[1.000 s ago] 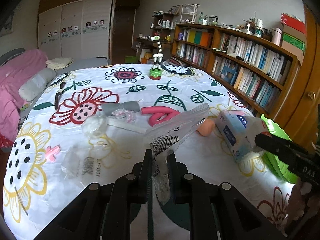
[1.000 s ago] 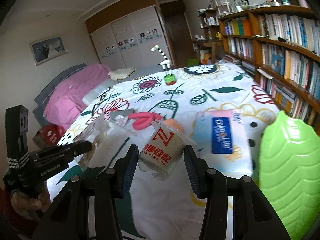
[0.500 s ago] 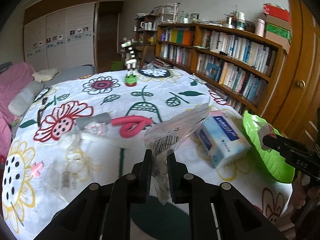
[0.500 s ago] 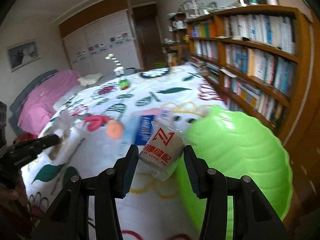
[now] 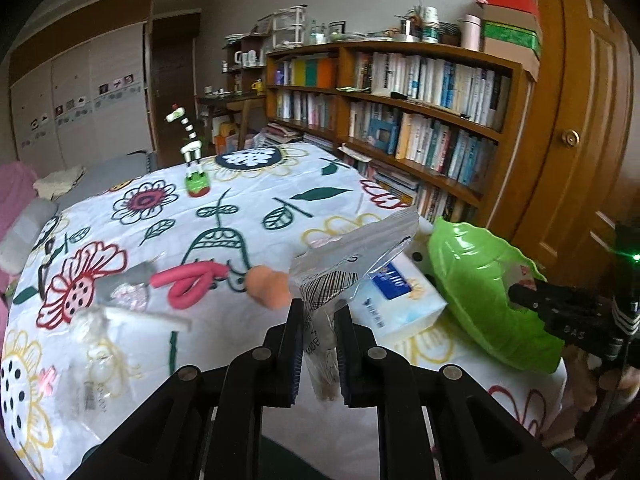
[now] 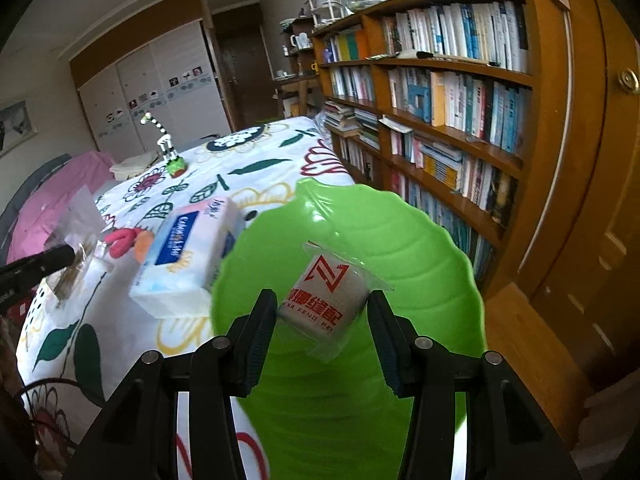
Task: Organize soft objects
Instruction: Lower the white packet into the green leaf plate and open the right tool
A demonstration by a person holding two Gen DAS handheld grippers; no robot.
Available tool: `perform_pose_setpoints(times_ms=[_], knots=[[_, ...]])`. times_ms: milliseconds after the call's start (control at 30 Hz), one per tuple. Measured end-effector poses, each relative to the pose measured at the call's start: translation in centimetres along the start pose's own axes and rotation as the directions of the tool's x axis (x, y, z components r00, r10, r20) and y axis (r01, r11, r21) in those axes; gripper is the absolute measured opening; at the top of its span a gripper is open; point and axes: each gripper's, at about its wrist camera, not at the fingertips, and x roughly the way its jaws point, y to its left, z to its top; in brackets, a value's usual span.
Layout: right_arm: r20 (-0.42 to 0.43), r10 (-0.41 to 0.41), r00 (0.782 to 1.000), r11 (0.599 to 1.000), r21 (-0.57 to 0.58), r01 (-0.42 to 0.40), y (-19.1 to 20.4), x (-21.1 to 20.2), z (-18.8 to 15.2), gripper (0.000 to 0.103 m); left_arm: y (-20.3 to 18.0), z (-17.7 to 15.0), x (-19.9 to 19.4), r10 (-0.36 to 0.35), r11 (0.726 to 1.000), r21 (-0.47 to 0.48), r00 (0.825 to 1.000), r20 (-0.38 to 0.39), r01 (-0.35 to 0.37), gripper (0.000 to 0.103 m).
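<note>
Both grippers have swung toward the green bowl [image 6: 420, 240]. Right gripper [image 6: 322, 316] grasps the white packet [image 6: 324, 300], now over the bowl at frame centre. Left gripper [image 5: 319, 354] is clenched on a clear bag [image 5: 352, 260], trailing lower left. Drop looks next.

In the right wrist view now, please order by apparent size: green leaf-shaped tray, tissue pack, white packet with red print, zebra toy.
1. green leaf-shaped tray
2. tissue pack
3. white packet with red print
4. zebra toy

The zebra toy stands farthest away, so its true rank is unsure.

tray [image 6: 420, 248]: green | packet [image 6: 324, 300]: white, red print | bedspread [image 5: 248, 188]: white, floral
</note>
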Motion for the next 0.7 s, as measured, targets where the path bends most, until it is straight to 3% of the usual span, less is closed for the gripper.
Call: perform_pose_setpoints(times_ms=[700], knots=[[-0.002, -0.030, 1.000, 0.998, 0.063, 0.030, -3.3, -0.3, -0.8, 0.050, -7.9, 2.4, 3.2, -0.161, 0.979, 0.125, 0.987, -0.026, 0.163, 0.015]])
